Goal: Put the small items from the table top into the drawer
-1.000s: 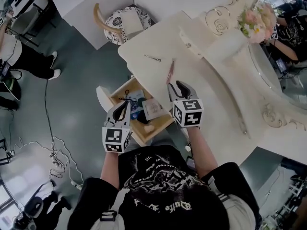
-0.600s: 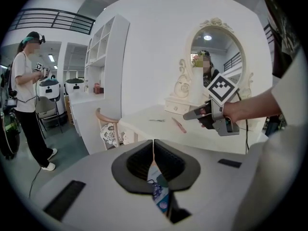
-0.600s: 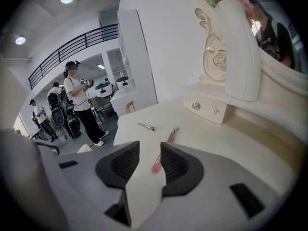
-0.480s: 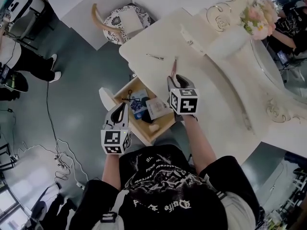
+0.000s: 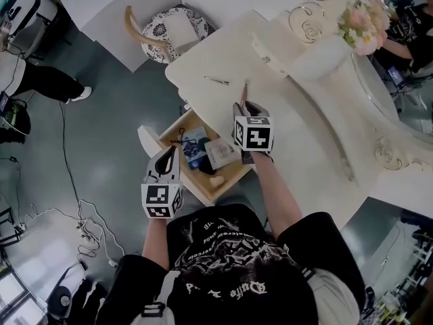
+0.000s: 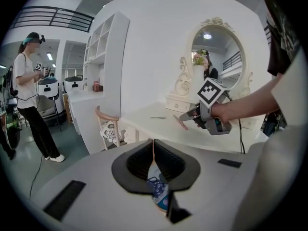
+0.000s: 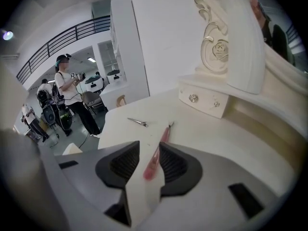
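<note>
A thin pink stick (image 5: 242, 93) lies on the white dressing table (image 5: 298, 134), with a small metal clip (image 5: 216, 81) a little beyond it. My right gripper (image 5: 244, 108) rests low on the table, open, and the pink stick's (image 7: 156, 153) near end lies between its jaws close to the right pad (image 7: 175, 165). The open wooden drawer (image 5: 203, 191) below the table edge holds a blue patterned item (image 5: 194, 151), a white box (image 5: 218, 153) and a black cord. My left gripper (image 5: 169, 154) hovers over the drawer's left side, shut and empty.
A chair with a patterned seat (image 5: 166, 29) stands beyond the table's far corner. A flower vase (image 5: 362, 26), a small knobbed jewellery drawer (image 5: 270, 56) and a mirror line the table's back. A person (image 6: 29, 81) stands to the left, and cables lie on the floor (image 5: 81, 215).
My right gripper has slid forward across the table until the pink stick's near end lies between its jaws. The left gripper has hardly moved.
</note>
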A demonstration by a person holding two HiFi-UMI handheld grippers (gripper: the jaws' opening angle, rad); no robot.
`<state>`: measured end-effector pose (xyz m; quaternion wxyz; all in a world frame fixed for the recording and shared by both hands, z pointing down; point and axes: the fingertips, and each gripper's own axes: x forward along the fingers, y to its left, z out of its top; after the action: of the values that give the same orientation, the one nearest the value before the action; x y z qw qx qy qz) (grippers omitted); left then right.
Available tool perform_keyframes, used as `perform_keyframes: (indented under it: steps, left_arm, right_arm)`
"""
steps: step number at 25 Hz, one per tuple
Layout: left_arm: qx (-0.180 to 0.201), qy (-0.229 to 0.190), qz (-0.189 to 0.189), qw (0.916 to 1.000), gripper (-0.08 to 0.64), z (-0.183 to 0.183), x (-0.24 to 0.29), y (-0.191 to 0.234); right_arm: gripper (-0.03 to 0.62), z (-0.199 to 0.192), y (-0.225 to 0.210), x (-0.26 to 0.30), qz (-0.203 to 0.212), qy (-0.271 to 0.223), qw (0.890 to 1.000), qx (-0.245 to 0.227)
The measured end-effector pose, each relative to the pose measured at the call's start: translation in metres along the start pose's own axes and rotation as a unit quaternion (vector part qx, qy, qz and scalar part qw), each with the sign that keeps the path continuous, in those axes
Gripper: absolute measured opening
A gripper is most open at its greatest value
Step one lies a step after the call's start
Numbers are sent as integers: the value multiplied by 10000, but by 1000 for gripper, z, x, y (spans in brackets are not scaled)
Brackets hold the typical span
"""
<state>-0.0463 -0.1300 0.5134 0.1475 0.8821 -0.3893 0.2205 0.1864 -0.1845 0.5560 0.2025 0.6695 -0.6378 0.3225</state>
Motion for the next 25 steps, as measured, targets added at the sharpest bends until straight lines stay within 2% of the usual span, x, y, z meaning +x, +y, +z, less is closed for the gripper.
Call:
perform_keyframes:
  steps: [5, 18, 25]
  left_arm:
    - [-73, 23, 9, 10000, 21, -2, 0, 1]
    - [13, 199, 62, 9998, 21, -12, -8, 8]
    - [42, 203, -55, 9998, 21, -15, -9, 8]
  right_arm:
    - [129, -6, -6, 7, -175, 129, 9997, 143]
    - [129, -12, -9, 20, -254, 359, 9981, 428]
    - [75, -16, -19, 22, -595, 607, 9955, 416]
